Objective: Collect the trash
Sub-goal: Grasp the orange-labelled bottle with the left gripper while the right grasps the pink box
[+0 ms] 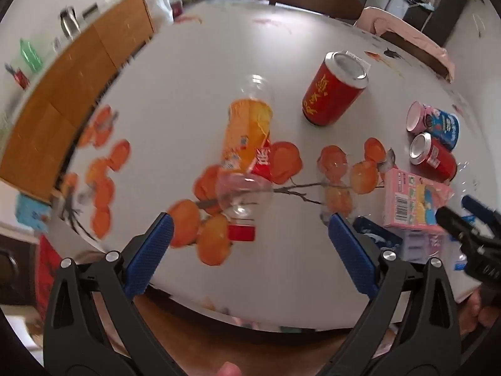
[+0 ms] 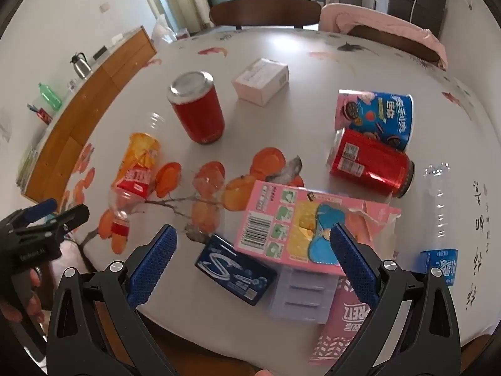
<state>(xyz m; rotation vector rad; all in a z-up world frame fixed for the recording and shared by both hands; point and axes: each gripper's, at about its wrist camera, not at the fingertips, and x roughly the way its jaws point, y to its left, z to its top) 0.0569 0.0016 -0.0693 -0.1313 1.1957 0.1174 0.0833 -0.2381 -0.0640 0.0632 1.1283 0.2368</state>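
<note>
An empty plastic bottle with an orange label and red cap [image 1: 247, 159] lies on the white table [image 1: 194, 72], its cap toward my left gripper [image 1: 250, 228], which is open and empty just short of it. The bottle also shows in the right wrist view [image 2: 134, 172]. My right gripper [image 2: 253, 244] is open and empty above a pink carton [image 2: 291, 228] and a dark blue gum pack [image 2: 235, 274]. Nearby are an upright red can [image 2: 197, 109], a lying red can [image 2: 369, 163], a blue snack cup [image 2: 375, 116] and a clear bottle [image 2: 438, 219].
A small white box [image 2: 260, 80] sits farther back. A pink Pretz box [image 2: 341, 322] and a lilac box [image 2: 300, 294] lie at the near edge. A wooden sideboard [image 2: 87, 100] stands to the left, with chairs [image 2: 266, 11] behind the table.
</note>
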